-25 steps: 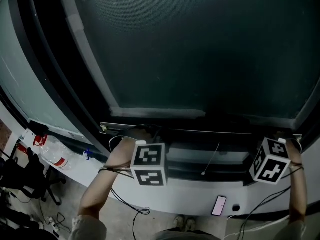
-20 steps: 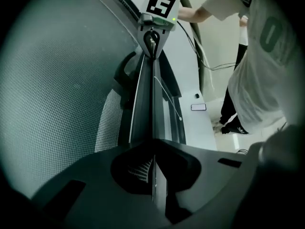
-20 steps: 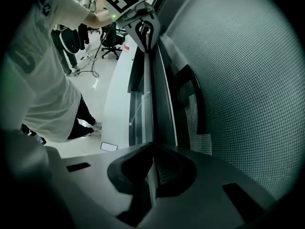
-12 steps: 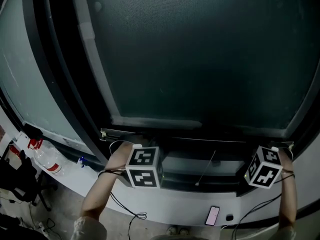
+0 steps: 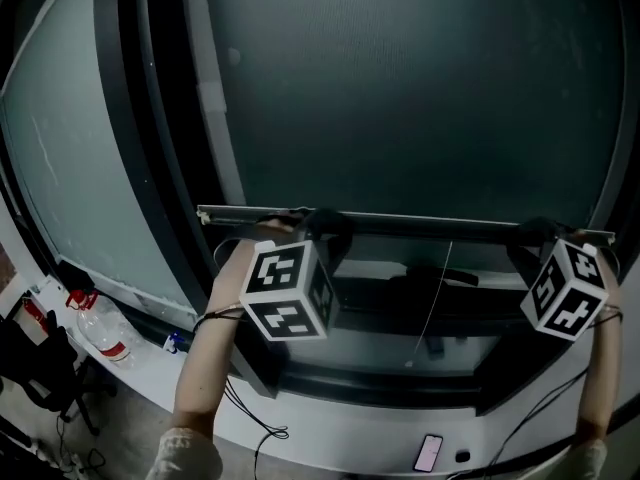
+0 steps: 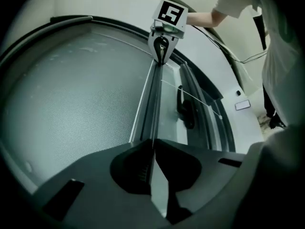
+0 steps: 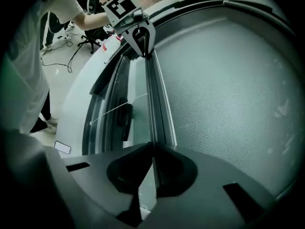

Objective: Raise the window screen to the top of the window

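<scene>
Lift one hand faster and the bottom bar point(image 5: 420, 223) of the window screen point(image 5: 400, 88) could tilt and jam, or its thin edge could slip free. Your left gripper point(image 6: 152, 146) and right gripper point(image 7: 152, 148) both have fingers pinched tight on that bottom bar, near its left and right ends, partway up the window.

You are stretching both arms up and forward, well apart. Your left forearm point(image 5: 208, 353) is carrying the left gripper point(image 5: 325, 228), and its jaws are pinching nearly together on a thin bar point(image 5: 420, 225). Your right forearm point(image 5: 598, 388) is carrying the right gripper point(image 5: 535, 236), whose jaws are clamping the same bar. Both grippers are pointing away from you, their marker cubes point(image 5: 287, 290) facing your head.
</scene>
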Motion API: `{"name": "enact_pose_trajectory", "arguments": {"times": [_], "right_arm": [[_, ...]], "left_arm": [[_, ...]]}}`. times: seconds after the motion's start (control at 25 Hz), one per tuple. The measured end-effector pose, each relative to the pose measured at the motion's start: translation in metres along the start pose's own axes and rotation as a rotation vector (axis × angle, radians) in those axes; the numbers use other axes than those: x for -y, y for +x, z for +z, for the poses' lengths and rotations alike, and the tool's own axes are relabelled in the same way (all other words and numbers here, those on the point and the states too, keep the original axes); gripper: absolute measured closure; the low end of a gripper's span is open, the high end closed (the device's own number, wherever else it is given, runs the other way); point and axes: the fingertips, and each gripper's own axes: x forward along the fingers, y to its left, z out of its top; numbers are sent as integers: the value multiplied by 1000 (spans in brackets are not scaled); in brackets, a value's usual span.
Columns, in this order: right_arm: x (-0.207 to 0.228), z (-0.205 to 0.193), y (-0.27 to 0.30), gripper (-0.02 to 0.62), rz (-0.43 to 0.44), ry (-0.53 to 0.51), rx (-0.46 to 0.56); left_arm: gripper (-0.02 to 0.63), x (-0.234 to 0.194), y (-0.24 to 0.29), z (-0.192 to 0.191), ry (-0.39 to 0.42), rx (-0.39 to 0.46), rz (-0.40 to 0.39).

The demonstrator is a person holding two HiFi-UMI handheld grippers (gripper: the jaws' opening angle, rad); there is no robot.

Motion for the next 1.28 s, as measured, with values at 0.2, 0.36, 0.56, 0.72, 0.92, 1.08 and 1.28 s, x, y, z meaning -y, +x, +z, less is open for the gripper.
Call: {"name": "enact_pose_trajectory", "arguments": {"times": [0.2,0.36,0.56,0.72,0.92,1.08,1.28], "right_arm": [[71,13,-42,577,-176,-38,38],[116,21,-68,576,-282,-58,55],[181,32,-105,576,-400,-73,80],[223,42,-129,576,-461,-70,44],[278,54,-163,577,-576,-89,37],[335,66,-199,576,-767,-54,126],[374,73,-223,576,-855,-65,120]], "left_arm": [[584,-73,-31,24,60,8,134],[584,-120,-51,40,111,1,225],[584,-189,-77,59,142,-13,342],[586,-235,-94,67,191,-124,417],[586,-292,-119,84,215,-201,506],[586,-354,-146,103,248,-233,726],[586,-395,-165,116,251,-213,793]]}}
